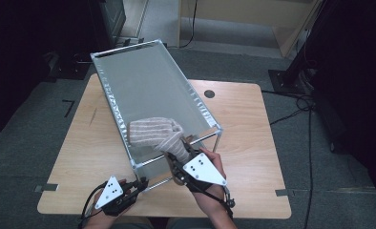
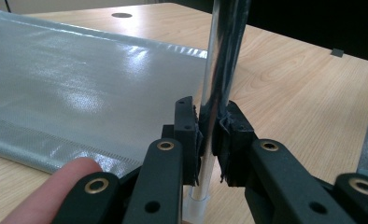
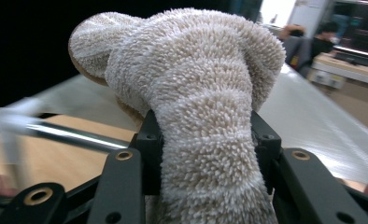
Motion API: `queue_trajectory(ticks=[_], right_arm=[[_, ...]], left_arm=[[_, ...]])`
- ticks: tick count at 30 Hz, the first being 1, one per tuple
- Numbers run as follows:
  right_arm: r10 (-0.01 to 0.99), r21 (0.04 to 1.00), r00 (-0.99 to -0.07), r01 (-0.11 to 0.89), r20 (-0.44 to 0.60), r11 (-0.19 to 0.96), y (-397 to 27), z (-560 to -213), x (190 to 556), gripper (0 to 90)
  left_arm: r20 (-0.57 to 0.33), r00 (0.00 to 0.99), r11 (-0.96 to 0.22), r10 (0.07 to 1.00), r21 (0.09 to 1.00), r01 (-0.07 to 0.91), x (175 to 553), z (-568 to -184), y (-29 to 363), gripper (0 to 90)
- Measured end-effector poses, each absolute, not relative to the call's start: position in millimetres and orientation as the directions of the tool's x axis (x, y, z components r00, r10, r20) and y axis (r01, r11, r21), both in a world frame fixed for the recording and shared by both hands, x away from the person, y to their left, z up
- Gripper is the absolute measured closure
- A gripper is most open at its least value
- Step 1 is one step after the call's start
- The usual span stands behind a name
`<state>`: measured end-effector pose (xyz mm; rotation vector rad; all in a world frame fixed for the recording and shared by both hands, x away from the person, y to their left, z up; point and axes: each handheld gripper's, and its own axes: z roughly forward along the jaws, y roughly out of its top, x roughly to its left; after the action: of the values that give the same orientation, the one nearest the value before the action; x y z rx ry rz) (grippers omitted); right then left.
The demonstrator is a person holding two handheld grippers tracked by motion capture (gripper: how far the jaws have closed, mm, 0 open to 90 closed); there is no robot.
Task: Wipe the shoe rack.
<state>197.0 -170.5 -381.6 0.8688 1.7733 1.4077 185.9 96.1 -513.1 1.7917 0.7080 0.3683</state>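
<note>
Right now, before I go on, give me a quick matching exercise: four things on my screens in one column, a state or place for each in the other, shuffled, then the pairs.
Things:
1. left tool
2. right tool
3. fuzzy beige sock
4. wooden table

States or places:
A. bears the frame with its grey mesh shelf
B. clamped on the upright metal post at the frame's near corner
C. draped over the shelf's near end
D. closed around a fuzzy cloth

Pairs: 1-B, 2-D, 3-C, 4-A
</note>
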Motion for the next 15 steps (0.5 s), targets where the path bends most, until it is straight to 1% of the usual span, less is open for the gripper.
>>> queue_trajectory(ticks=[8, 10, 12, 15], right_arm=[[0.922, 0.985, -0.380, 0.110, -0.078, 0.129, -216, -382, 217, 58.9], [0.935, 0.988, -0.350, 0.118, -0.052, 0.099, -225, -383, 220, 59.6], [0.933, 0.990, -0.358, 0.120, -0.026, 0.074, -227, -384, 220, 59.9], [0.926, 0.990, -0.375, 0.104, -0.055, 0.100, -218, -386, 214, 60.3]], left_arm=[[-0.100, 0.774, -0.197, 0.625, 0.939, 0.281, 186, -514, 96, 80.4], [-0.102, 0.774, -0.197, 0.624, 0.939, 0.283, 186, -513, 96, 80.4], [-0.105, 0.774, -0.195, 0.624, 0.939, 0.284, 187, -514, 97, 80.4], [-0.108, 0.775, -0.193, 0.622, 0.939, 0.286, 187, -514, 97, 80.4]])
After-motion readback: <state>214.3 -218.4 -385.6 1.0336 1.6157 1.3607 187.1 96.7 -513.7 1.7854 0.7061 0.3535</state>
